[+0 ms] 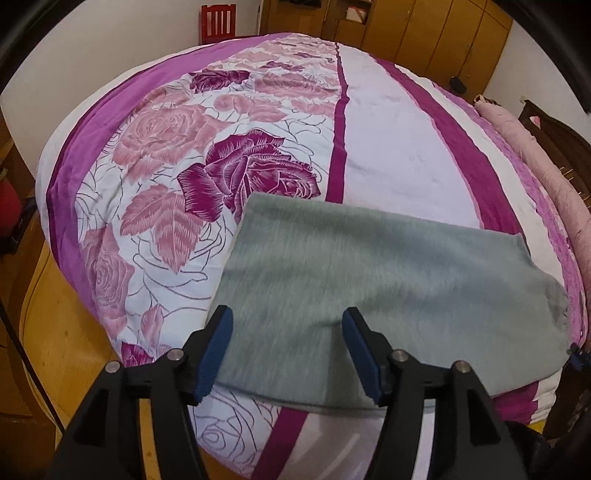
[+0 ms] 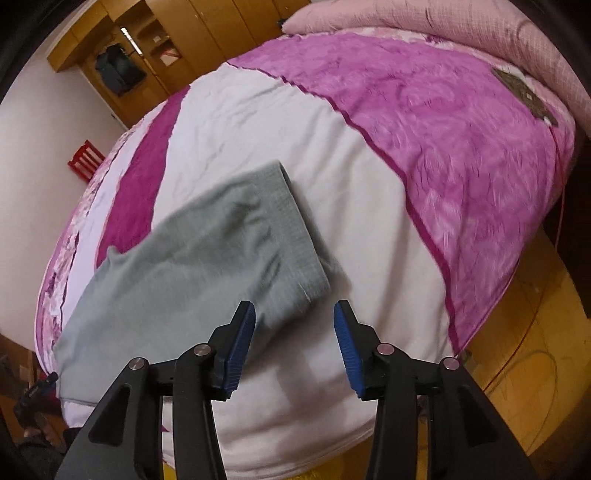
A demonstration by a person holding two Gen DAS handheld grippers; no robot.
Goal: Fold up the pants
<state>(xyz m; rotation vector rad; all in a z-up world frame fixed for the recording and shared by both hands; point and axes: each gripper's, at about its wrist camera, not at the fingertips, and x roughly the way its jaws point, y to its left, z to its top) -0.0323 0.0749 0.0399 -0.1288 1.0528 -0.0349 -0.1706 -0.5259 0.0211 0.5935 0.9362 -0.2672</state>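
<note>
Grey-green pants [image 1: 369,277] lie folded flat in a long band on the near side of the bed. In the right wrist view the pants [image 2: 192,266] end in a ribbed waistband [image 2: 291,214] that lies on the white stripe of the cover. My left gripper [image 1: 287,317] is open and hovers over the near edge of the cloth; its blue pads stand apart and do not press on it. My right gripper [image 2: 294,310] is open too. Its left finger is over the near corner of the waistband end, its right finger over bare cover.
The bed cover [image 1: 388,147] has rose prints and magenta and white stripes. A rolled pink blanket [image 2: 443,22] lies along the far edge. A red chair [image 1: 218,22] and wooden wardrobes [image 1: 406,26] stand behind the bed. Yellow wooden floor [image 2: 535,369] runs beside it.
</note>
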